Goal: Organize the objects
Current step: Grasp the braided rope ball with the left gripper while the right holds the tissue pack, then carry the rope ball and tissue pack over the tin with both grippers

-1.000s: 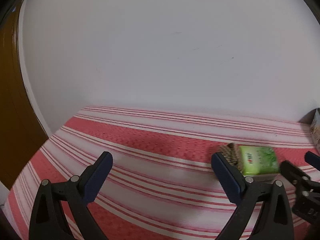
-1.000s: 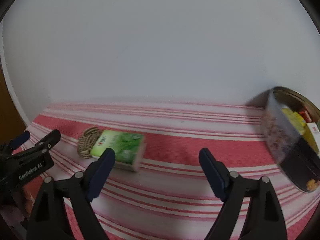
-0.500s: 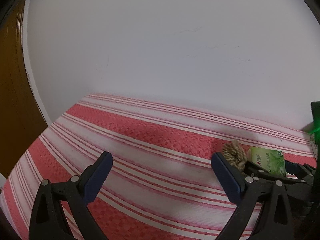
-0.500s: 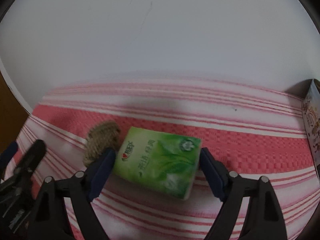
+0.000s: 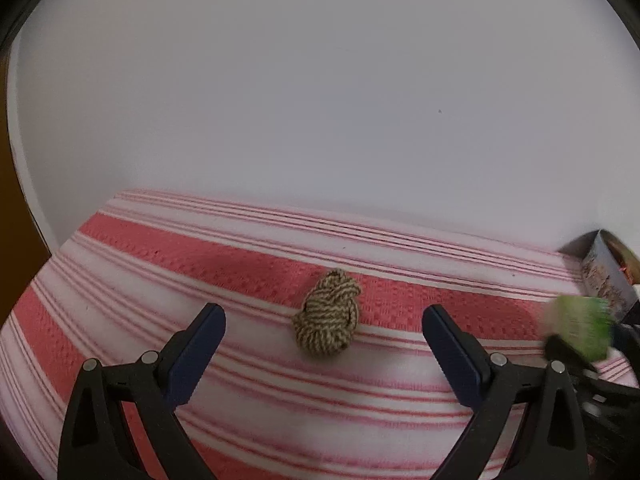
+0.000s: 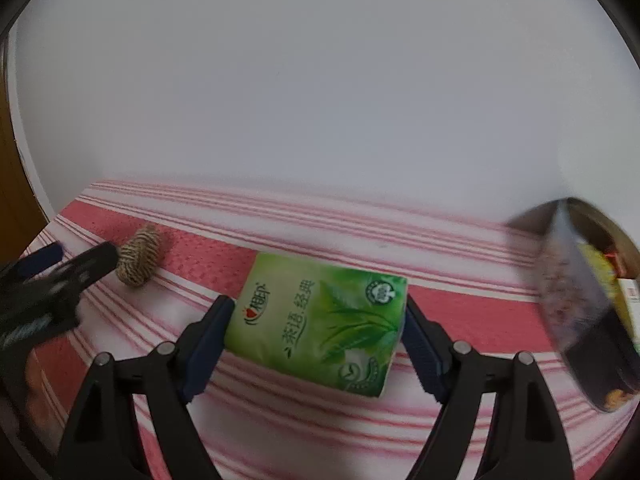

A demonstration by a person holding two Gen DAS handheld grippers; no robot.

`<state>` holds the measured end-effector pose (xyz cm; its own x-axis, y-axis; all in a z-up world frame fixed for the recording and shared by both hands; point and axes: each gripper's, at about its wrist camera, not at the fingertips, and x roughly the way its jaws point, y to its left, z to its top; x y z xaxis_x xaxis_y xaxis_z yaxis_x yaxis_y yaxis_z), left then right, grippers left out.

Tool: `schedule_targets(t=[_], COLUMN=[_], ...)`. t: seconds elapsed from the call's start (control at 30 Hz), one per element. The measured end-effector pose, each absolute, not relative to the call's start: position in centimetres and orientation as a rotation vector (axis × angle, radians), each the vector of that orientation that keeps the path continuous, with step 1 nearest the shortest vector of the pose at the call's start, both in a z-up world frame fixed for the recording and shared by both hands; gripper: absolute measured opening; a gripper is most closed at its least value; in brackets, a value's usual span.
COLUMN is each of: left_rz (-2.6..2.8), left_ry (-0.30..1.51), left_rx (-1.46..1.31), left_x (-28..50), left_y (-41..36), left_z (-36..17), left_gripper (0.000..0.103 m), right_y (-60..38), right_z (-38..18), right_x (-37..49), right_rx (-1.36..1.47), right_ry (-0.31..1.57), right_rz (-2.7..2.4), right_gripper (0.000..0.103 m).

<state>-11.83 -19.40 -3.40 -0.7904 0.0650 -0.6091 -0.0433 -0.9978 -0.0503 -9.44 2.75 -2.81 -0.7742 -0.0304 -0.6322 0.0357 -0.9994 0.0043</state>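
Observation:
My right gripper (image 6: 318, 318) is shut on a green tissue pack (image 6: 320, 320) and holds it just above the red and white striped cloth (image 6: 360, 440). The pack shows blurred at the right edge of the left wrist view (image 5: 580, 332). A coil of brown twine (image 5: 327, 325) lies on the cloth ahead of my left gripper (image 5: 324, 336), which is open and empty, with the coil centred between its fingers a little beyond the tips. The twine also shows in the right wrist view (image 6: 139, 258), left of the pack.
A round tin (image 6: 580, 308) holding several small packets stands at the right against the white wall (image 6: 320, 80); it also shows in the left wrist view (image 5: 608, 272). The cloth's left edge drops off beside a brown wooden surface (image 5: 12, 220).
My right gripper closed on the tissue pack and carried it right, away from the twine. My left gripper moved right until the twine sits centred between its fingers.

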Motion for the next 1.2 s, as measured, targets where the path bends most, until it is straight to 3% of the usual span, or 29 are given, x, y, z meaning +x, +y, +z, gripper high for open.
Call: schedule_targets(t=[0.33,0.37,0.43,0.6,0.83,1.2], left_rz=[2.900,2.873,2.805,2.801,2.909,2.858], left_ry=[0.113,0.123,0.048,-0.087,-0.136,0.033], left_rx=[-1.262,-1.314,-1.335,-1.303,-1.113,-0.855], left_x=[-17.5,-17.9,-18.2,-18.1,-15.7,-9.9], left_y=[-17.2,-17.1,-17.7,-19.2,-18.7,-9.8], left_z=[-5.9,-6.6,-7.1,-6.8,-4.9,-1.5], left_gripper=[0.099,0.095,0.067,0.046,0.046,0.046], right_y=[4.8,4.7,5.1,5.8,5.7,7.1], right_z=[-2.6,-2.6,-2.5,-2.7,-2.4,0.3], right_x=[-8.4,-8.3,-8.1,-7.8,-7.3,-4.6], right_rx=[1.014,1.010,1.010,1.023,0.942,0.764], right_ry=[-0.135,-0.134,-0.132,-0.158,-0.185,-0.058], right_rz=[-2.918,-2.916,-2.904,-2.889,-2.932,-3.079], right_gripper=[0.083,0.083,0.083,0.083,0.083,0.083])
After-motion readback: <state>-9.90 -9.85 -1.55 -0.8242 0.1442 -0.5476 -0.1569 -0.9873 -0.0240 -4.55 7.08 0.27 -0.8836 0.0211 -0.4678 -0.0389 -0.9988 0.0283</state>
